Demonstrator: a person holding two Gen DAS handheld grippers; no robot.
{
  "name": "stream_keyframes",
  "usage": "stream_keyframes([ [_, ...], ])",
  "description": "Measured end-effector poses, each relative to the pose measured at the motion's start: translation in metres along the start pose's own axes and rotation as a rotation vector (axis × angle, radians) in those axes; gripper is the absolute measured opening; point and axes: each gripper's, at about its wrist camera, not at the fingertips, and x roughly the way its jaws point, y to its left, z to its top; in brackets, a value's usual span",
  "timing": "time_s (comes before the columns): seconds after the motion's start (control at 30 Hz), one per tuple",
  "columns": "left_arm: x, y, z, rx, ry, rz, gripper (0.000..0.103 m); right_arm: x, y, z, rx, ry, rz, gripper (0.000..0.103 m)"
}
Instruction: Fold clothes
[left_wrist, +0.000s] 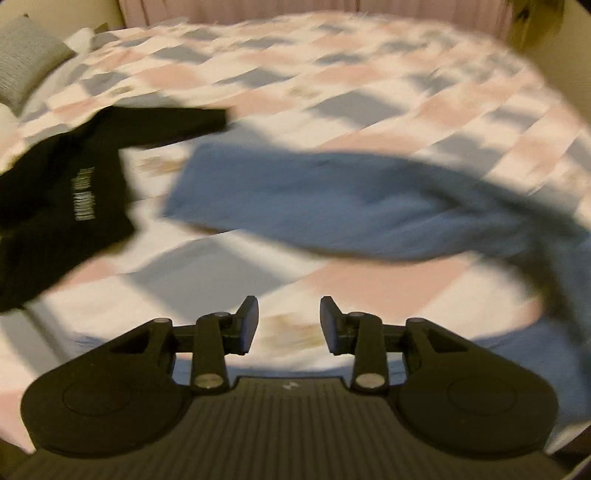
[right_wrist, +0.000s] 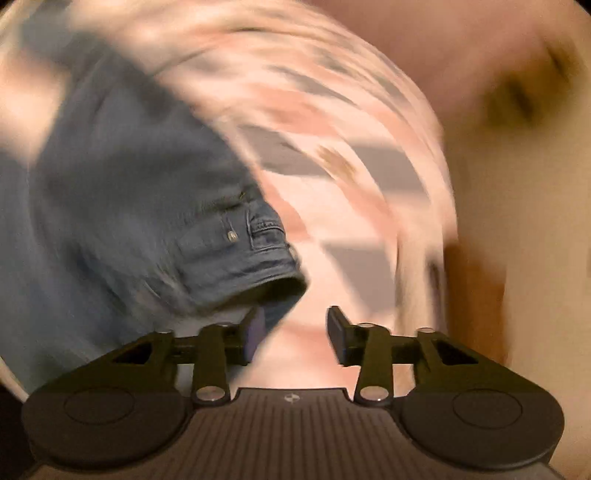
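Surface: a bed covered by a quilt (left_wrist: 332, 85) in a check of pink, white and grey-blue squares, with small tan motifs on some white squares. The quilt fills most of the left wrist view and is smeared by blur in the right wrist view. At the far left corner of the bed lies a grey ribbed pillow (left_wrist: 26, 55), with a white pillow (left_wrist: 83, 38) beside it. Behind the far edge of the bed hangs a pale pink pleated curtain (left_wrist: 229, 11). A cream wall (left_wrist: 59, 11) shows at the far left. A blurred olive-brown object at the far right corner cannot be identified.

Garments: a pair of blue denim jeans (left_wrist: 317, 199) lies across the middle of the bed, one leg flat and reaching toward the left, the rest trailing off toward the right edge. In the right wrist view its waistband, with a rivet and pocket stitching, sits rumpled just ahead of the tool. A black long-sleeved top with white lettering (left_wrist: 70, 184) lies spread at the left edge of the bed, apart from the jeans.

Tools: the left gripper (left_wrist: 289, 325) is over the near part of the quilt, jaws set wide, nothing between them. The right gripper (right_wrist: 295, 334) likewise stands wide and empty; its left finger (right_wrist: 255, 332) is just beside the denim hem, contact not determinable.
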Motion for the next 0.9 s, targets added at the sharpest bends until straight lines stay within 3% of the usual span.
stream_keyframes([
  [0.1, -0.011, -0.075, -0.019, -0.091, 0.002, -0.026, 0.032, 0.051, 0.029, -0.019, -0.446, -0.143, -0.011, 0.054],
  [0.23, -0.035, -0.167, -0.069, -0.188, 0.064, -0.006, 0.033, 0.098, 0.036, -0.068, -0.941, -0.481, -0.060, 0.065],
  [0.3, -0.043, -0.211, -0.095, -0.229, 0.114, -0.004, 0.033, 0.112, 0.033, -0.085, -1.102, -0.677, -0.117, 0.065],
  [0.37, -0.054, -0.249, -0.118, -0.241, 0.155, -0.010, 0.034, 0.125, 0.028, -0.092, -1.190, -0.809, -0.147, 0.064],
  [0.43, -0.067, -0.280, -0.133, -0.242, 0.168, -0.020, 0.039, 0.141, 0.026, -0.094, -1.264, -0.883, -0.170, 0.050],
  [0.47, -0.068, -0.293, -0.137, -0.249, 0.170, -0.027, 0.041, 0.145, 0.021, -0.090, -1.258, -0.894, -0.140, 0.041],
  [0.5, -0.069, -0.303, -0.140, -0.251, 0.175, -0.030, 0.041, 0.145, 0.010, -0.081, -1.211, -0.891, -0.069, 0.001],
  [0.53, -0.070, -0.314, -0.142, -0.249, 0.182, -0.027, 0.041, 0.145, -0.001, -0.072, -1.163, -0.887, 0.001, 0.005],
  [0.57, -0.070, -0.325, -0.144, -0.238, 0.186, -0.022, 0.040, 0.141, -0.017, -0.058, -1.066, -0.865, 0.083, 0.005],
  [0.67, -0.076, -0.353, -0.145, -0.165, 0.170, 0.001, 0.041, 0.139, -0.101, 0.015, -0.483, -0.616, 0.350, 0.005],
  [0.77, -0.077, -0.384, -0.144, -0.090, 0.157, -0.013, 0.047, 0.212, -0.189, 0.064, 0.189, -0.141, 0.718, 0.005],
  [0.8, -0.078, -0.395, -0.147, -0.066, 0.150, -0.034, 0.048, 0.242, -0.203, 0.069, 0.358, 0.021, 0.797, 0.020],
  [0.83, -0.077, -0.407, -0.149, -0.039, 0.142, -0.058, 0.049, 0.267, -0.205, 0.068, 0.438, 0.151, 0.822, 0.032],
  [0.87, -0.075, -0.419, -0.151, -0.012, 0.137, -0.075, 0.049, 0.283, -0.200, 0.065, 0.448, 0.238, 0.806, 0.034],
  [0.9, -0.074, -0.430, -0.154, 0.018, 0.132, -0.090, 0.049, 0.286, -0.194, 0.064, 0.424, 0.247, 0.773, 0.038],
])
